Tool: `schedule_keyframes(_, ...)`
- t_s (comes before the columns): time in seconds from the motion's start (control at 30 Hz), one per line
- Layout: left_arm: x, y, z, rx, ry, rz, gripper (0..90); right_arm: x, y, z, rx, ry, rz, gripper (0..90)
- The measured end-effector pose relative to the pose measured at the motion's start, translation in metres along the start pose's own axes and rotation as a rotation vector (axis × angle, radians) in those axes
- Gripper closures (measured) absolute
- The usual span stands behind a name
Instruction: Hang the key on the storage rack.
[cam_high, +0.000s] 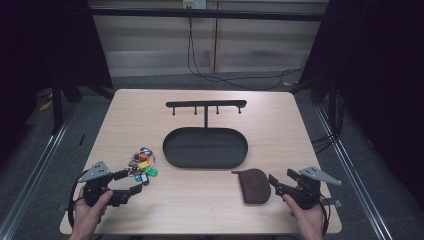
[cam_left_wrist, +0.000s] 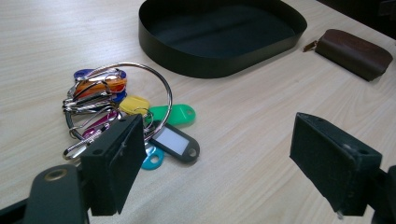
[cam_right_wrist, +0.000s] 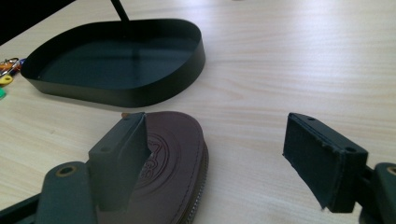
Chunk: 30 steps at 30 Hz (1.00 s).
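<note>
Key bunch (cam_high: 141, 165) with coloured tags lies on the table (cam_high: 270, 125), left of the black oval tray (cam_high: 172, 150). Left gripper (cam_high: 131, 181) stands just beside it, jaws wide apart, nothing between them. Brown zip pouch (cam_high: 255, 185) lies right of the tray's near end. Right gripper (cam_high: 281, 181) sits beside the pouch, jaws spread, gripping nothing. A hook rack (cam_high: 206, 104) rises behind the tray.

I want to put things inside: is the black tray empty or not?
Empty. The tray shows a bare black floor; the keys and pouch lie outside it on the table.
</note>
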<state>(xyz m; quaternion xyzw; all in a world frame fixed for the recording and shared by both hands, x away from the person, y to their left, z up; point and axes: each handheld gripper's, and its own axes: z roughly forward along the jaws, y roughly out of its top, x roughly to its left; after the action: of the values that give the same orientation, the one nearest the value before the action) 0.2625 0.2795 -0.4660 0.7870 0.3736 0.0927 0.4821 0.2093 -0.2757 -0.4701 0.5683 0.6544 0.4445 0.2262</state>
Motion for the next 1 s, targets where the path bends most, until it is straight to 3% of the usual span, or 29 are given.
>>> schedule_keyframes(0.2, 0.001, -0.001, -0.002, 0.003, 0.000, -0.006, 18.2, -0.003, 0.001, 0.001, 0.033, 0.012, 0.019, 21.9)
schedule_keyframes(0.33, 0.000, -0.001, -0.003, 0.001, -0.003, -0.006, 18.2, -0.003, 0.001, -0.001, 0.043, 0.027, 0.007, 19.7)
schedule_keyframes(0.53, -0.001, 0.000, -0.001, 0.015, -0.006, 0.009, 18.3, -0.004, 0.005, 0.004, 0.101, 0.055, 0.008, 23.6)
schedule_keyframes(0.63, -0.001, -0.001, -0.001, 0.026, -0.015, 0.016, 18.5, -0.004, 0.010, 0.002, 0.148, 0.076, 0.038, 26.2)
schedule_keyframes(0.8, -0.002, -0.001, 0.002, 0.043, -0.020, 0.019, 18.7, -0.007, 0.016, -0.001, 0.164, 0.090, 0.068, 28.9)
schedule_keyframes(1.0, -0.002, -0.001, 0.002, 0.048, -0.020, 0.014, 18.7, -0.008, 0.026, 0.002, 0.255, 0.099, 0.111, 30.3)
